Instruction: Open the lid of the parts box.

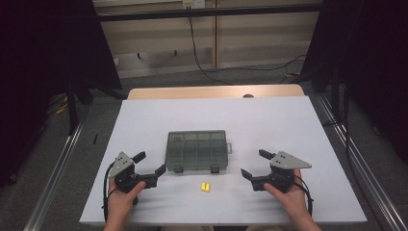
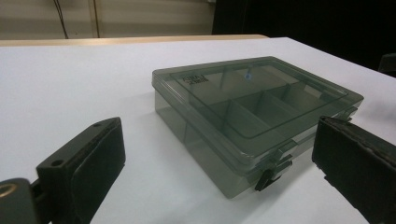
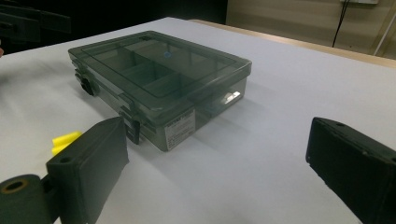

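So we've got a smoky transparent compartment box [image 1: 197,151] sitting about mid-table, lid shut, both front latches [image 2: 270,173] looking snapped closed and facing our side. Just in front of it, nearer us, lie two little yellow pieces [image 1: 205,187], maybe earplugs, hard to say at this size. Our guess is they're meant to end up in one of the compartments, which would explain why they're parked right by the latch side.

We hold the left gripper [image 1: 150,163] off the box's near left corner and the right gripper [image 1: 253,162] off its near right corner, both with jaws spread wide and nothing between them. Neither touches the box. Having one on each side seems sensible: one can steady the box while the other pops a latch.

Everything sits on a plain white tabletop [image 1: 269,120] with a wooden edge showing at the far side. Beyond that there's grey floor, loose cables [image 1: 202,62], a pale wall, and black curtains on both sides.
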{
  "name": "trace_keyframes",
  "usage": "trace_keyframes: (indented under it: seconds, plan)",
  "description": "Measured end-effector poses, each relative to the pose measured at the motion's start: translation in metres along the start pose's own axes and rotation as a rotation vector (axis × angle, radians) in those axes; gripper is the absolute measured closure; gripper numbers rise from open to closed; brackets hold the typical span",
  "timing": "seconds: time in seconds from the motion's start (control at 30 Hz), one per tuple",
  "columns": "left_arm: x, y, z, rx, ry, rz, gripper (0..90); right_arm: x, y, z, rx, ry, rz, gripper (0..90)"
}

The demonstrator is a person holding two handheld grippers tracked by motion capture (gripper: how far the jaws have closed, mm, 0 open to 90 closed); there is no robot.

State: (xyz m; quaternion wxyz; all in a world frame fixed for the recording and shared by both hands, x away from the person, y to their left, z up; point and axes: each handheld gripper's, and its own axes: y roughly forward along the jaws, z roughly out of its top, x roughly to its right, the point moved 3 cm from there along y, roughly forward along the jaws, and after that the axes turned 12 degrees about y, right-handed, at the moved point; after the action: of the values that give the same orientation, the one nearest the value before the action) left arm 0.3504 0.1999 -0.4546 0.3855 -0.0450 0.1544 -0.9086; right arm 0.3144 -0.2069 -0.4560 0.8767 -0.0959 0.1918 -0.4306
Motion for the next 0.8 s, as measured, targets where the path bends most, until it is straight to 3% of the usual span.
trace_keyframes:
  seconds: [0.57,0.8]
  plan:
    - [0.000,0.001,0.000,-0.008,-0.003,-0.008,3.7,-0.004,0.013,0.005,-0.005,0.007,0.026,5.9]
    - [-0.001,0.002,-0.001,-0.029,-0.003,-0.012,5.7,-0.007,0.021,0.005,-0.032,-0.011,0.032,7.6]
